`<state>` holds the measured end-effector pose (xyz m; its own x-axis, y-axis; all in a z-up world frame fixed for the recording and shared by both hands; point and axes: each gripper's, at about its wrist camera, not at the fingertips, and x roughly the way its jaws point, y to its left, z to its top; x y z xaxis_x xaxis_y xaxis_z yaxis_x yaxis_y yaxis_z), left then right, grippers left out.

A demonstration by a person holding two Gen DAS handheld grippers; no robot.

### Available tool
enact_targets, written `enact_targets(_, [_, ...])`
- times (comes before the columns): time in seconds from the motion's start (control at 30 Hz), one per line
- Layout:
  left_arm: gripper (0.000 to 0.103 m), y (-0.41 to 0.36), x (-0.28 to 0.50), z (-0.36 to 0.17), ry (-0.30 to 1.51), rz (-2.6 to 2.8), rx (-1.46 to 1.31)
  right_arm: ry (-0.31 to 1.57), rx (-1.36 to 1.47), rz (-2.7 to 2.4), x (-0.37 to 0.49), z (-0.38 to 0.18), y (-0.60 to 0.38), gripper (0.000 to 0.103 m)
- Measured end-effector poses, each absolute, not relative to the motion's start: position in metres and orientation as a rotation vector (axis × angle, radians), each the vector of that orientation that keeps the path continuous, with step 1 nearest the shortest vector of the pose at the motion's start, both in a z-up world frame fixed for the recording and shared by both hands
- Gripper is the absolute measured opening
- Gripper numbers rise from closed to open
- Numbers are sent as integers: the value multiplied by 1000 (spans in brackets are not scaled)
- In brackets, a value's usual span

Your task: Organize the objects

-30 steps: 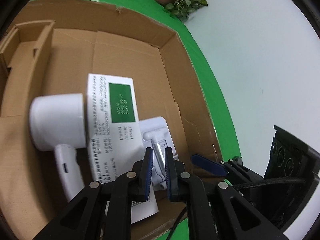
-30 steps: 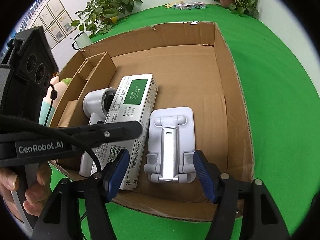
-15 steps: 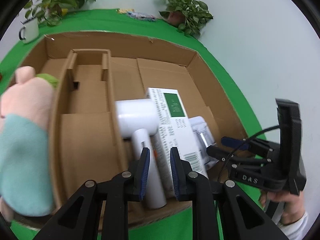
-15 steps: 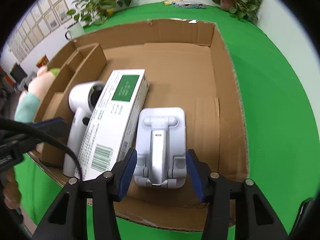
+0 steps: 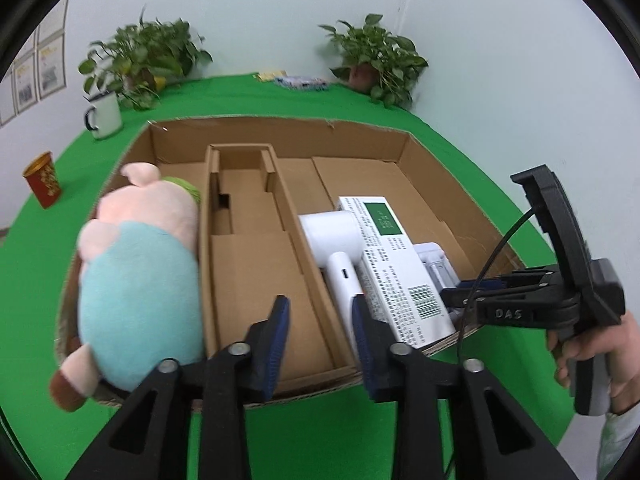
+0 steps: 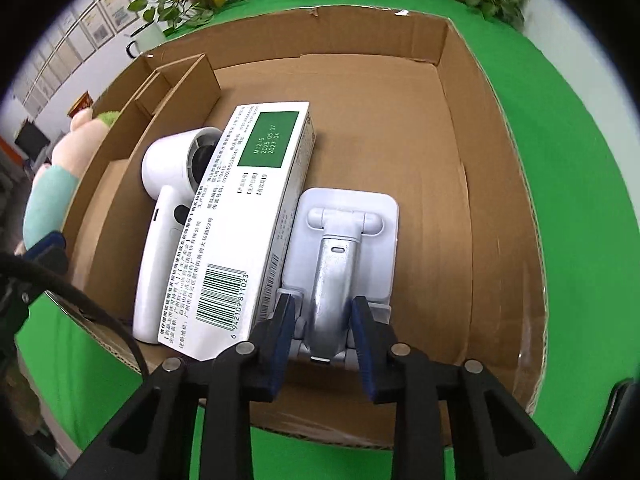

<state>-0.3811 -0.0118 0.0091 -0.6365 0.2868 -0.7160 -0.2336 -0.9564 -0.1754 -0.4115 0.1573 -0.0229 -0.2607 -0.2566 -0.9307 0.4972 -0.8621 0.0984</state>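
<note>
Right tool (image 6: 320,316) straddled phone stand (image 6: 344,236), contact unclear; left tool (image 5: 318,314) apart, empty. Stand, carton (image 6: 248,216), dryer (image 6: 172,216), plush (image 5: 140,272) already in box (image 6: 472,128); final alignment apparently remained.

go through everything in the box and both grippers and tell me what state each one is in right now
Brown cardboard box: open-topped.
White handheld fan: lying flat.
White and green printed carton: lying flat, closed.
White and silver folding phone stand: folded flat.
Pink and blue plush toy: lying in left compartment.
Left gripper: open, empty.
Right gripper: jaws around stand's silver arm.
</note>
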Motion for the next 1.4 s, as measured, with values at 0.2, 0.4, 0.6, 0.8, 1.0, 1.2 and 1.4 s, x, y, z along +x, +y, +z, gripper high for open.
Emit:
enact_targets(0.2, [48, -17, -357, 11, -6, 2750, -1042, 291, 1378, -2309, -385, 3, 169, 75])
enact_targets(0.4, [75, -31, -334, -4, -100, 2935, -909, 172, 869, -2516, -306, 23, 171, 83])
enact_targets(0.6, [89, -27, -325, -25, 1, 3019, -878, 222, 705, -2608, -276, 0, 162, 83])
enact_targets(0.8, [102, -20, -325, -31, 57, 3045, -841, 236, 705, -2628, -283, -9, 153, 83])
enact_targets(1.0, [103, -19, -327, -31, 67, 3045, -847, 243, 673, -2677, -282, -15, 154, 84])
enact_targets(1.2, [103, -18, -328, -31, 70, 3044, -850, 231, 666, -2679, -285, -16, 157, 89])
enact_targets(1.4, [103, -18, -328, -31, 69, 3043, -850, 223, 665, -2679, -284, -16, 158, 91])
